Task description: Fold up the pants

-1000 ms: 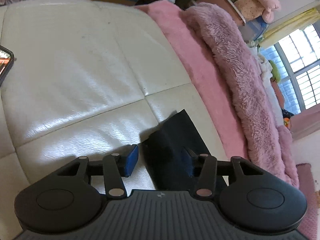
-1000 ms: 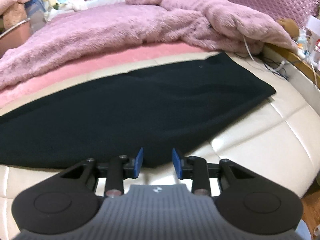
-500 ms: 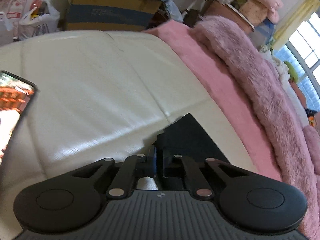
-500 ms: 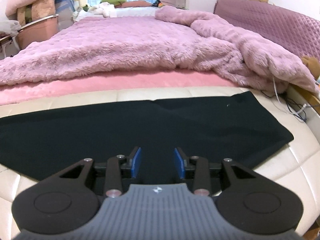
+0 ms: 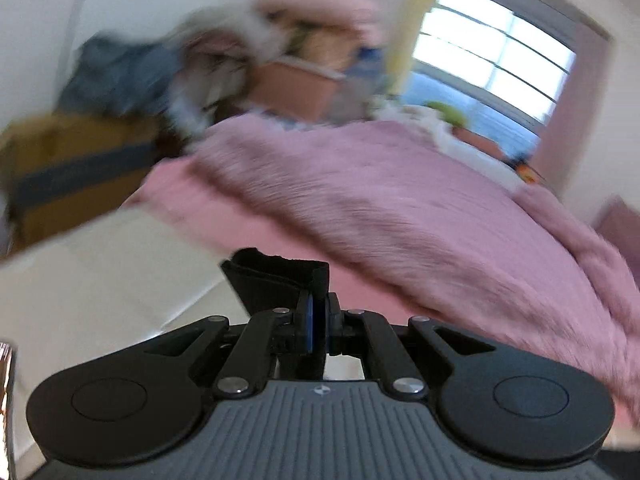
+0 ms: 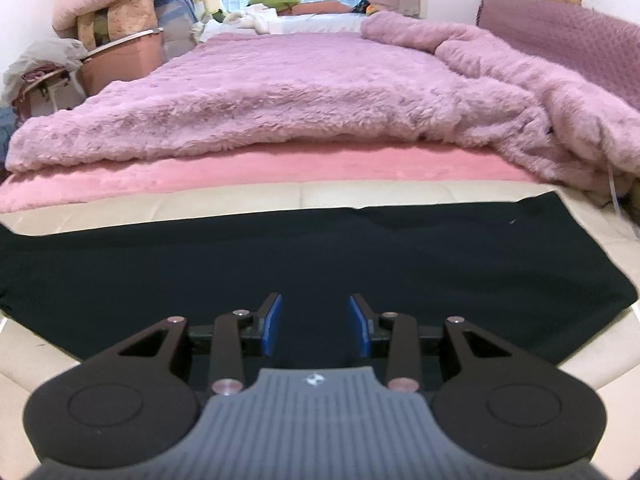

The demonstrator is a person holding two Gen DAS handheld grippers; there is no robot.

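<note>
The black pants (image 6: 320, 256) lie flat across the cream padded surface (image 6: 360, 196) in the right wrist view, spread from left to right. My right gripper (image 6: 314, 326) is open, its blue pads low over the near edge of the pants, holding nothing. In the left wrist view, which is blurred, my left gripper (image 5: 318, 320) is shut on an end of the black pants (image 5: 276, 280), and the cloth stands up above the fingers, lifted off the cream surface (image 5: 100, 280).
A fluffy purple-pink blanket (image 6: 300, 88) covers the bed behind the pants, over a pink sheet (image 6: 260, 172). A cardboard box (image 5: 76, 164) and piled bedding (image 6: 116, 4) stand at the left. A cable (image 6: 614, 196) hangs at the right edge.
My left gripper closed on the end of the pants and has lifted it, swinging up and rightward. My right gripper has dropped lower over the pants and stayed open.
</note>
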